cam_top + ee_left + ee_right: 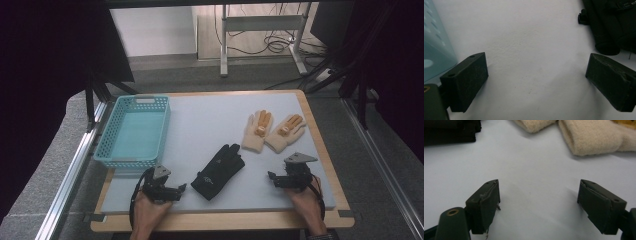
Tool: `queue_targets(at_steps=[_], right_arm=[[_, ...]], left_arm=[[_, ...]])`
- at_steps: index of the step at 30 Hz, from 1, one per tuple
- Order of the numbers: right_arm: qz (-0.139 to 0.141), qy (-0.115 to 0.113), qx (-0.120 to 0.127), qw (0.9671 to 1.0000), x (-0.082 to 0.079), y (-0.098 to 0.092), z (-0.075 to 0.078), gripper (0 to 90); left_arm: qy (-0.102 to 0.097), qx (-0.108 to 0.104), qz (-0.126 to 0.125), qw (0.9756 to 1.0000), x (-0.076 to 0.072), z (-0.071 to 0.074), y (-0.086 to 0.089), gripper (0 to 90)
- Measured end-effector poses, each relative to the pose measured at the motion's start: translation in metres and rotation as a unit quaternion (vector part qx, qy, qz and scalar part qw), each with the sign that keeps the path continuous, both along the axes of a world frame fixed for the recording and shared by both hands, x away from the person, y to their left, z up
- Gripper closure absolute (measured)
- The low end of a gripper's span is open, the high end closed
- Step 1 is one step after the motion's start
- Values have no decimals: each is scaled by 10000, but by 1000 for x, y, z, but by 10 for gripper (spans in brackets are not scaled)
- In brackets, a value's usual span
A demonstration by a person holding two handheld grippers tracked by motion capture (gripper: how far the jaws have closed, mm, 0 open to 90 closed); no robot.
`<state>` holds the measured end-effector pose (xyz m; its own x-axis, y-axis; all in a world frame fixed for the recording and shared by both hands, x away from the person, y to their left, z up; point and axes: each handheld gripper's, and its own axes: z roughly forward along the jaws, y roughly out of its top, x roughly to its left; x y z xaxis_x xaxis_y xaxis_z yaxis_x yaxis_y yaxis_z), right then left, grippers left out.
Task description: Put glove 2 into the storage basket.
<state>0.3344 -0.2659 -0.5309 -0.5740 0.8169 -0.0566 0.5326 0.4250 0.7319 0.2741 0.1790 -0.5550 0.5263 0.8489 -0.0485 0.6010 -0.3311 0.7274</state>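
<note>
We see the right claw spread wide and empty over the bench, and the left claw likewise; the black glove lies between them, seemingly untouched.

I can read no text, number or sign anywhere. The black glove in front of me carries a small pale mark near its cuff, too small and blurred to make out as letters. In my left gripper view, a faint pale print sits on the glove's dark fabric at the upper right, cut off by the edge and unreadable. The basket bears no label that I can read.
</note>
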Motion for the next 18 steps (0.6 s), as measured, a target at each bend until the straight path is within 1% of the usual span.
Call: queue_targets(at_steps=[6, 7, 9, 10, 11, 14, 18], right_arm=[[-4, -7, 2, 10000, 0, 0, 0, 172], [-6, -8, -4, 10000, 0, 0, 0, 172], [-7, -9, -3, 10000, 0, 0, 0, 171], [-10, -8, -2, 10000, 0, 0, 0, 171], [-11, -9, -2, 10000, 0, 0, 0, 171], [-11, -11, -5, 10000, 0, 0, 0, 171], [-14, -15, -7, 10000, 0, 0, 0, 169]], left_arm=[[80, 27, -41, 10000, 0, 3, 1, 64], [116, -16, -100, 9999, 0, 4, 1, 76], [195, -304, -185, 9992, -2, 9, 3, 94], [216, -389, -221, 9988, -4, 12, 3, 94], [230, -389, -252, 9987, -5, 16, 2, 94], [214, -282, -338, 9988, -7, 29, -3, 93], [206, -302, -512, 9980, -5, 47, -14, 85]])
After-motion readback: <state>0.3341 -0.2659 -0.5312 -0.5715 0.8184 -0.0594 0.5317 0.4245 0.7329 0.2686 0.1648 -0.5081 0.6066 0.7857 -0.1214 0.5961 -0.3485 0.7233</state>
